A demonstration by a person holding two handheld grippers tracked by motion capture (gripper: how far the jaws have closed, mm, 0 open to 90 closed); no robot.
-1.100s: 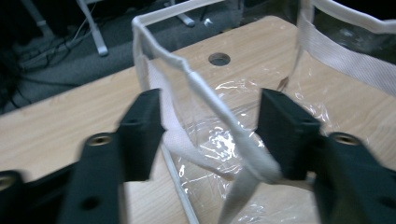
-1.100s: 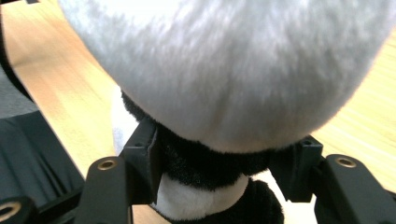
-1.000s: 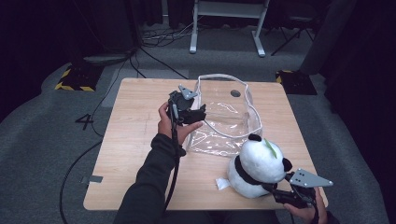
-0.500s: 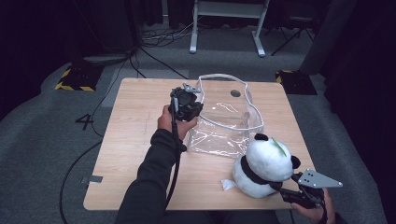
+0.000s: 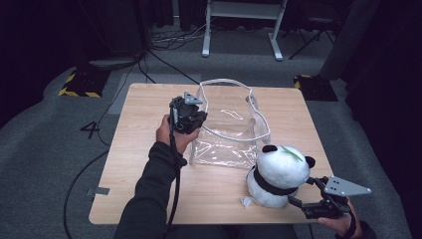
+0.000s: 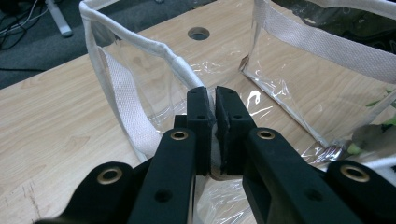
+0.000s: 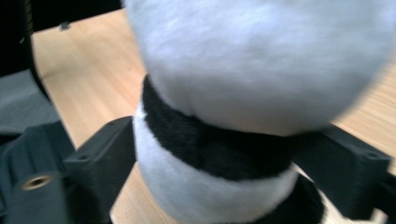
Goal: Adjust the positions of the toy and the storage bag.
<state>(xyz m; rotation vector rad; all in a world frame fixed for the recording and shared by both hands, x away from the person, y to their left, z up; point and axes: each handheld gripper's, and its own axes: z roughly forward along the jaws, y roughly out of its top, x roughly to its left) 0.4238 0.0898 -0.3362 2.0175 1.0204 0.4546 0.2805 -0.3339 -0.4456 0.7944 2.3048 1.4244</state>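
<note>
Clear plastic bag (image 5: 231, 124) is sitting at the middle of the bench (image 5: 139, 164) in the high view, with the left gripper (image 5: 191, 115) pinching its near-left rim, while the plush panda (image 5: 278, 175) is sitting near the front right corner with the right gripper (image 5: 303, 199) right behind it. Left gripper view: jaws are clamping tight on the bag's white trim (image 6: 212, 140). Right gripper view: jaws have just been opening and are standing wide around the panda's (image 7: 224, 140) black neck band; can't tell if they're pressing. My guess is the panda's going to flop off the edge if that squeeze is too loose.
</note>
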